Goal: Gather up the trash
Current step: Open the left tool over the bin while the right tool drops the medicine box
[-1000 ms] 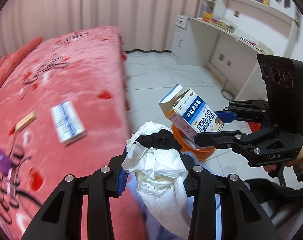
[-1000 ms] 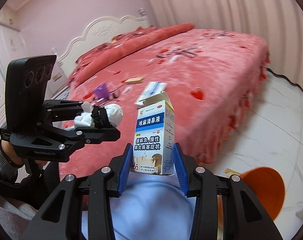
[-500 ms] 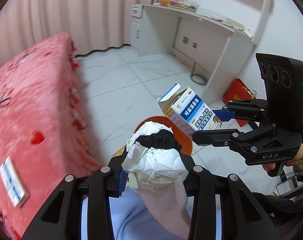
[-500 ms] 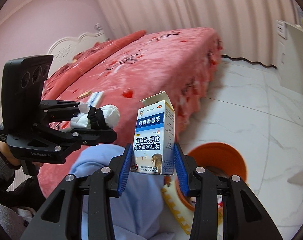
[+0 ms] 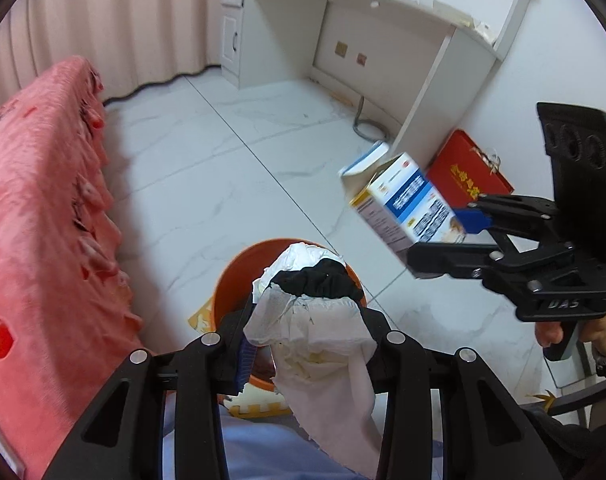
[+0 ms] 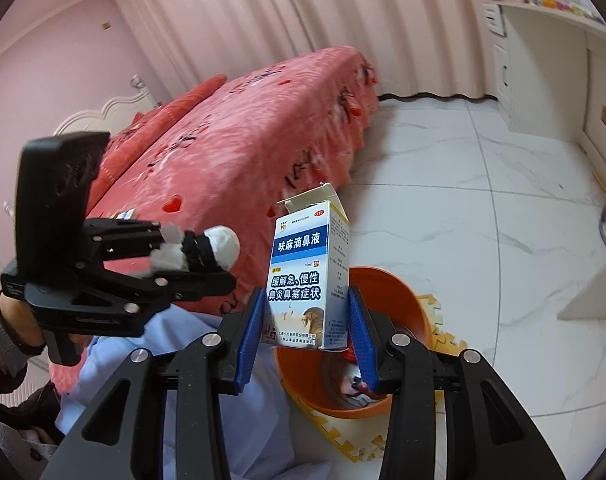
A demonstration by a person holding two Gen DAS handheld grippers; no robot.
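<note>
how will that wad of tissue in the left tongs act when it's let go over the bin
The wad is probably floppy: a loose sheet hangs limp below the left tongs. It looks light and crumpled, so it may flutter rather than drop straight. A dangling edge could snag outside the bin.

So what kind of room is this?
Probably a bedroom: there's a bed with a pink cover and white headboard, long curtains, and a white desk by the wall.

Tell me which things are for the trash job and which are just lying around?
For the job:
crumpled white tissue wad in left gripper
blue-and-white cardboard medicine box in right gripper
round orange plastic bin

Just lying about:
flat red gift box
pink bedspread
white desk
</note>
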